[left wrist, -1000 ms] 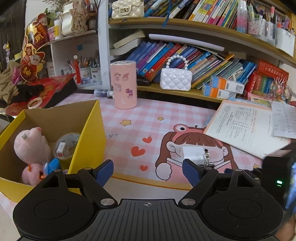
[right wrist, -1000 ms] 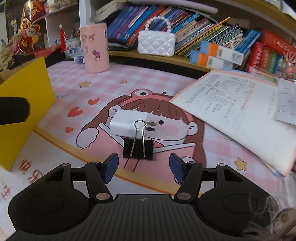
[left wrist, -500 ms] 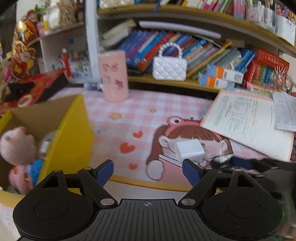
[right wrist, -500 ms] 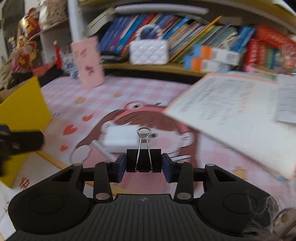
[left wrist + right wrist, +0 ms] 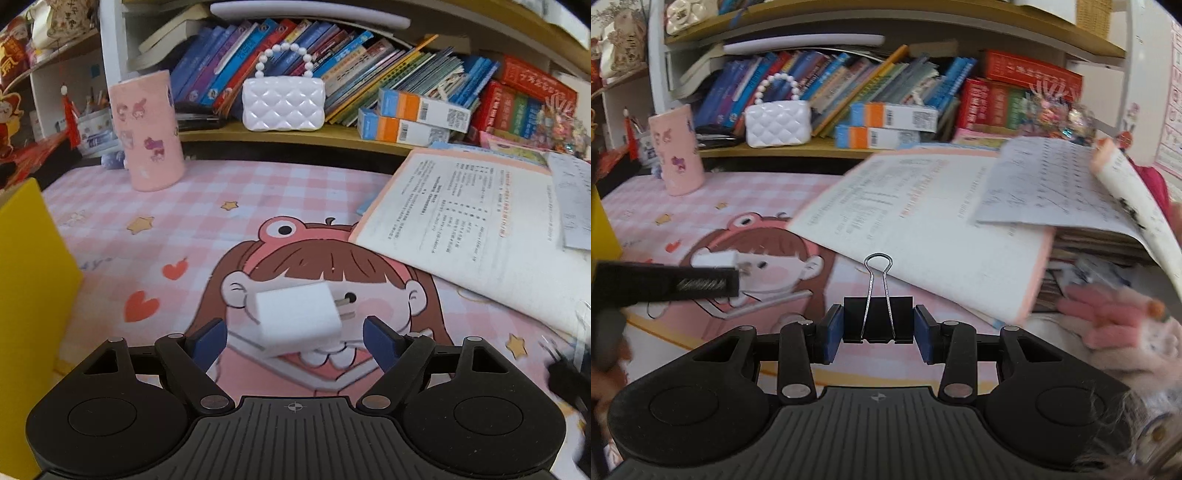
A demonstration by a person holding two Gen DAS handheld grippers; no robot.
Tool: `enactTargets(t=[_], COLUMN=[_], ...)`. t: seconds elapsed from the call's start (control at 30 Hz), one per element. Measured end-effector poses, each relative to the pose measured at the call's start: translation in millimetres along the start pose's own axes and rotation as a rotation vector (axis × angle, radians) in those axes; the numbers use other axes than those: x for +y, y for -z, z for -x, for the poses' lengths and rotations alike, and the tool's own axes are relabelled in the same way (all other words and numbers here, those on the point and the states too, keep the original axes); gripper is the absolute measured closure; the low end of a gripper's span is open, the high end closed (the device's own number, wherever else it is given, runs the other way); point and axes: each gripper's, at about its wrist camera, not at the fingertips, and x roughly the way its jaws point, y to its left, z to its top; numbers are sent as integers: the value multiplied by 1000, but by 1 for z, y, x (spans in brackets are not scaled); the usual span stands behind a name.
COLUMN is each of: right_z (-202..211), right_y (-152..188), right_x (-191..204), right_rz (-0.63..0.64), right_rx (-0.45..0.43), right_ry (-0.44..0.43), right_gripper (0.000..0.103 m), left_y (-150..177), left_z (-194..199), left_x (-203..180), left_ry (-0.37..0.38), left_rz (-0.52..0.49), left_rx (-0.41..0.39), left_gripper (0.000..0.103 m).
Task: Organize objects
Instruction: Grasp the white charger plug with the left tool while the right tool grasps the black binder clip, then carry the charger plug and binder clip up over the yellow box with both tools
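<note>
Crowded wooden bookshelf [image 5: 295, 136] behind; pink checked desk mat [image 5: 229, 184].

Far beyond the jaws, a white quilted purse [image 5: 283, 105] with a bead handle sits on a shelf [image 5: 295, 134] before leaning books [image 5: 236, 55]. Left of it stands a pink cartoon-printed cylinder [image 5: 149, 131], perhaps a tumbler. Right of the jaws lies an open printed booklet [image 5: 476, 225].

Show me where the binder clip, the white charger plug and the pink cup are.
binder clip [image 5: 877, 319], right wrist view, on its black body.
white charger plug [image 5: 297, 314], left wrist view, on its white face.
pink cup [image 5: 149, 131], left wrist view, on its side wall.
</note>
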Motion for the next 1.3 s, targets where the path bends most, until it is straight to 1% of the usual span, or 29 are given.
enactTargets(t=[0.1, 0.2, 0.23, 0.27, 0.4, 0.5, 0.63, 0.77, 1.0, 1.3], right_z=[5, 9, 11, 12, 15, 17, 19, 24, 42, 73], right_y=[3, 4, 5, 4, 4, 4, 5, 8, 16, 38], right_x=[-5, -4, -4, -3, 0, 5, 15, 28, 56, 97], right_rz=[-5, -2, -1, 0, 12, 21, 34, 42, 58, 62], right_rx=[13, 20, 21, 22, 23, 20, 22, 26, 19, 52], right_ry=[12, 9, 6, 2, -7, -17, -43, -64, -101, -137], right_gripper=[65, 65, 65, 65, 65, 65, 65, 65, 65, 65], left_y=[-3, -5, -5, -5, -6, -5, -3, 5, 30, 70], left_z=[-13, -28, -32, -34, -29, -12, 16, 43, 93, 155], left_x=[-8, -11, -11, -11, -8, 1, 16, 31, 60, 105], left_ry=[-14, -33, -36, -35, -29, -3, 14, 29, 48, 46], left_rz=[-2, 1, 4, 6, 5, 24, 46, 42, 50, 60], left_rx=[-5, 21, 27, 16, 9, -8, -36, -57, -73, -98], left_gripper=[23, 30, 34, 36, 37, 37, 37, 37, 37, 37])
